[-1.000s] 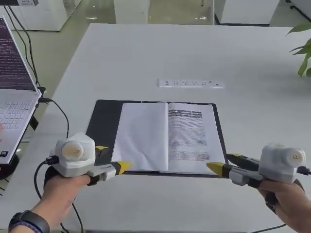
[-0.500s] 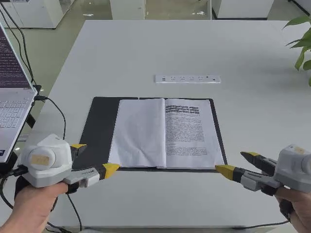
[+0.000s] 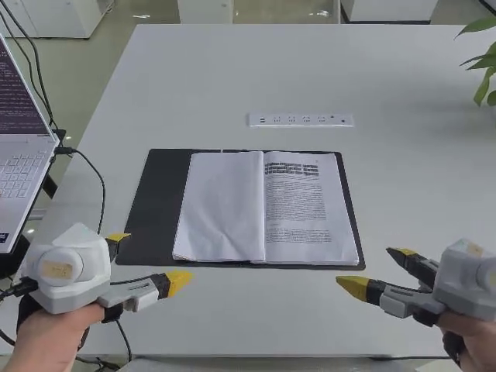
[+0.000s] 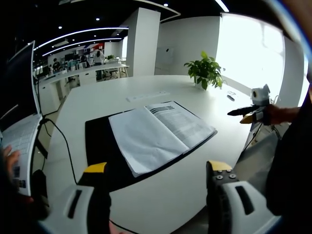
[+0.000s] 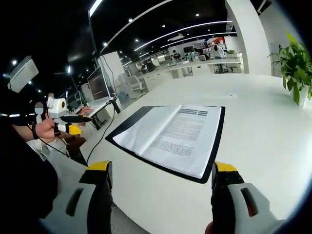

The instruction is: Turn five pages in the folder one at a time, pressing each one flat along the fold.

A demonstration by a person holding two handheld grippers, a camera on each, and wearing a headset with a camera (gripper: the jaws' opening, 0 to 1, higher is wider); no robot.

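**A:** What changed?

**B:** Both tongs have backed off the folder's near corners. The left gripper [image 3: 147, 260] and right gripper [image 3: 374, 269] now hang over bare table [image 3: 256, 325] by its near edge, jaws wide, holding nothing.

**A:** Meaning?

**B:** Probably a pause between pages, or finished. I can't count turns. The folder [image 3: 248, 208] lies open and flat mid-table, with 1 printed page on the right.

**A:** Room?

**B:** Plenty. The power strip [image 3: 301, 120] is well behind, the laptop [image 3: 15, 163] and cable [image 3: 99, 194] are off left, and a plant [image 3: 484, 70] is far right.

Open-plan office: rows of desks [image 5: 204, 64], a laptop [image 3: 17, 167], a potted plant [image 4: 205, 74]
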